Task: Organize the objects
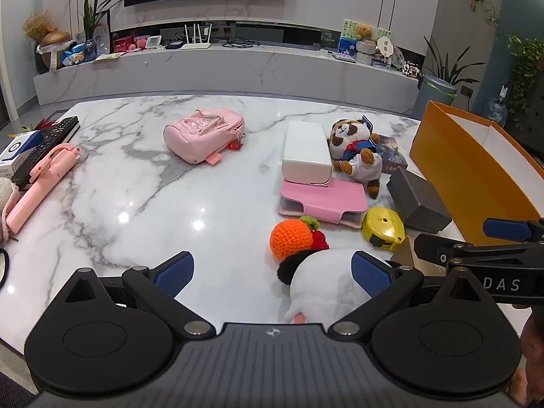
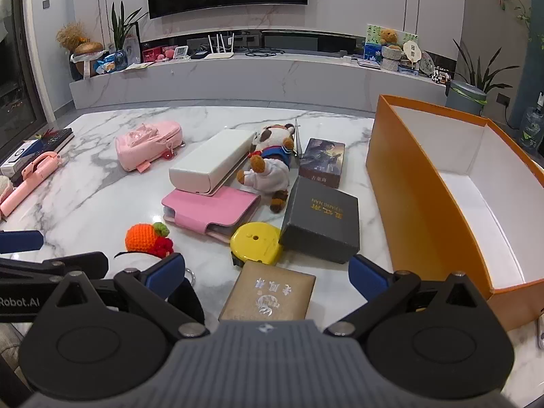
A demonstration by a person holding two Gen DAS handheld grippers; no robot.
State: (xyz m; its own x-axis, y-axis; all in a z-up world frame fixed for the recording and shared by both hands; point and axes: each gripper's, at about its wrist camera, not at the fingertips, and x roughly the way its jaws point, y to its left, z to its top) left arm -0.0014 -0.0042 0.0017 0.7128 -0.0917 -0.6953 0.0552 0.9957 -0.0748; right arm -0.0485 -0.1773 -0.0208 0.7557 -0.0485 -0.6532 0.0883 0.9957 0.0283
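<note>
On a white marble table [image 1: 142,183], the left wrist view shows the left gripper [image 1: 272,273] spread wide and empty above a black-and-white plush toy [image 1: 319,278], with bare stone stretching toward a pink fabric backpack [image 1: 204,134]. From the right wrist, the right gripper [image 2: 267,273], jaws likewise wide and empty, hovers over a tan booklet [image 2: 268,292]; the orange cardboard box [image 2: 418,197] beside it looks empty, so sorting seems barely begun.

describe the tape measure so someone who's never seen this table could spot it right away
Start at the big orange box on the marble table's right side. Just left of it lies a dark grey box; the tape measure sits against that box's near left corner. It is the only glossy yellow thing there, rounded, beside the pink wallet.
</note>
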